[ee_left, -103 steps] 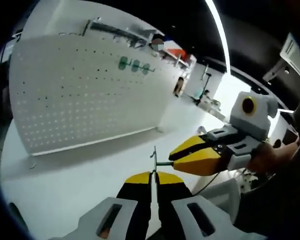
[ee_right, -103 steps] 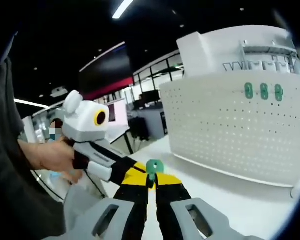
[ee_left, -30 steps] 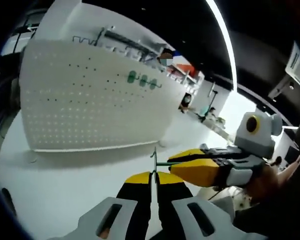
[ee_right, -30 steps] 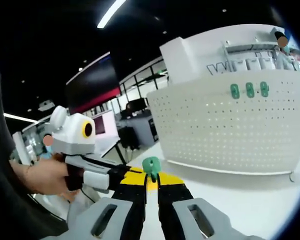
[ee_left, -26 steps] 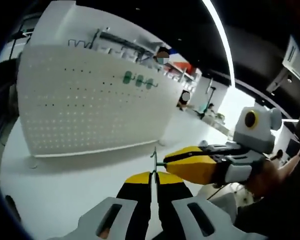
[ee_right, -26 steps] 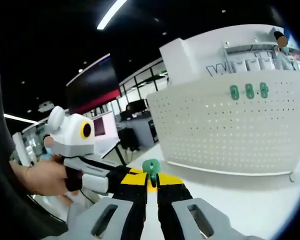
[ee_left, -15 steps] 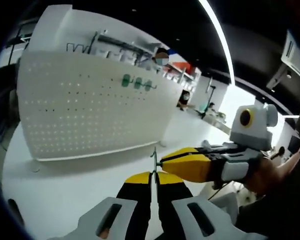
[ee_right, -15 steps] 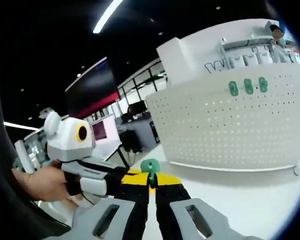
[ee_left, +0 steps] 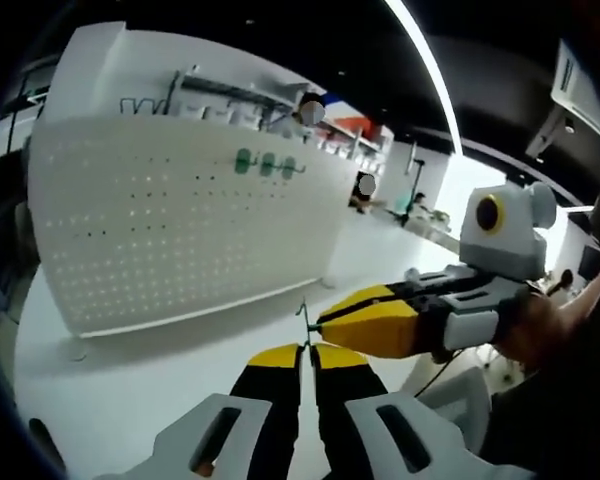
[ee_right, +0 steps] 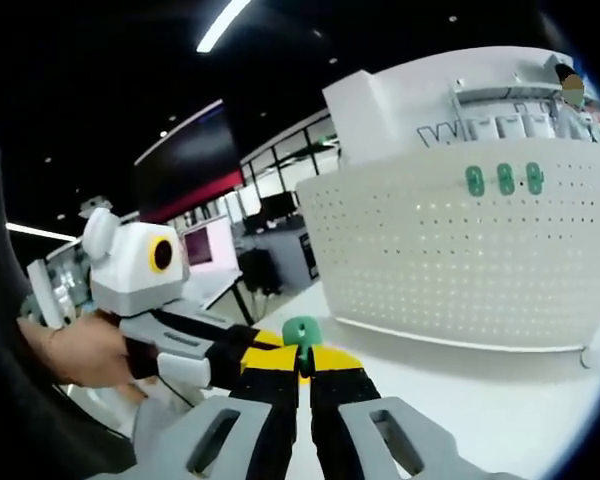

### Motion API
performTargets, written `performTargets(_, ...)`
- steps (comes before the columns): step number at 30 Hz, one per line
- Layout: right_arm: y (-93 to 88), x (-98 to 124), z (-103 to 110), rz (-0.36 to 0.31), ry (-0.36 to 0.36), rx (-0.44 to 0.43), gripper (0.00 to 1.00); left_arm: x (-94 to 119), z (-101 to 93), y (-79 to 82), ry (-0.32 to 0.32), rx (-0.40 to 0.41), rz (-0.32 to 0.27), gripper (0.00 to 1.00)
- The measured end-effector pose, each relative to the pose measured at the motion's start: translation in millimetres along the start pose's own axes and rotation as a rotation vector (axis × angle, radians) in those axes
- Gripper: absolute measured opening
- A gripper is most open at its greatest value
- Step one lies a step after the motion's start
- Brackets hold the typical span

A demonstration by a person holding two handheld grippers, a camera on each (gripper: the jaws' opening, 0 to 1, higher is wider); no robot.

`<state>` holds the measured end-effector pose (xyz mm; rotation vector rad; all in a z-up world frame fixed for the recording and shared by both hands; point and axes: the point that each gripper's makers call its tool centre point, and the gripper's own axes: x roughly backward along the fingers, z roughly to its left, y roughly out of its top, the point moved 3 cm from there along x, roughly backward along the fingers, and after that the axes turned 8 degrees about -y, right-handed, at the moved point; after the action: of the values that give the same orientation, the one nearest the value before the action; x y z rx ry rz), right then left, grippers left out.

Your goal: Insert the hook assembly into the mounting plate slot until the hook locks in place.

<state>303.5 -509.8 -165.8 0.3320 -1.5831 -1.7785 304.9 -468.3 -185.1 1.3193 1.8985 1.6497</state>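
My left gripper point(ee_left: 302, 352) is shut on a thin metal hook point(ee_left: 302, 318) that stands up from its yellow tips. From the right, my right gripper point(ee_left: 326, 322) reaches in sideways, its tips touching the hook's wire. In the right gripper view, my right gripper point(ee_right: 300, 358) is shut on a small green mounting plate point(ee_right: 300, 332). The left gripper point(ee_right: 265, 350) comes in from the left and meets that plate; the join itself is hidden. Both are held in the air above a white table point(ee_left: 130, 400).
A big white pegboard point(ee_left: 180, 230) stands on the table ahead, with three green plates point(ee_left: 265, 163) mounted near its top; the same pegboard point(ee_right: 460, 260) and plates point(ee_right: 505, 180) show in the right gripper view. A person's hand point(ee_left: 540, 335) holds the right gripper.
Both cameras have shifted a little. The right gripper's tips have drawn closer to the hook in the left gripper's jaws, from a small gap to touching.
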Motion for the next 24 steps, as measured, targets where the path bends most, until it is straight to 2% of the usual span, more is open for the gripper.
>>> performTargets(6, -0.8, -0.6, 0.3, 0.004, 0.001, 0.012, 0.01, 0.6, -0.6, -1.2, -0.001, -0.021, 0.003, 0.05)
performTargets(10, 1.4, 0.9, -1.2, -0.003, 0.001, 0.012, 0.01, 1.0, -3.6, -0.3, -0.022, -0.011, -0.014, 0.1)
performTargets(12, 2.1, 0.9, -2.0, -0.008, -0.002, 0.021, 0.01, 0.8, -7.0, -2.2, -0.026, -0.024, -0.014, 0.17)
performTargets(17, 4.4, -0.7, -3.3, -0.014, -0.003, 0.031, 0.01, -2.0, -10.7, -4.7, -0.025, -0.015, -0.014, 0.4)
performTargets(21, 6.3, -1.5, -4.8, -0.019, -0.004, 0.037, 0.01, -2.7, -15.4, -1.6, -0.043, -0.042, -0.027, 0.51)
performTargets(24, 8.1, -2.0, -8.1, -0.023, -0.011, 0.037, 0.01, -3.4, -15.5, -1.8, -0.035, -0.051, -0.019, 0.64)
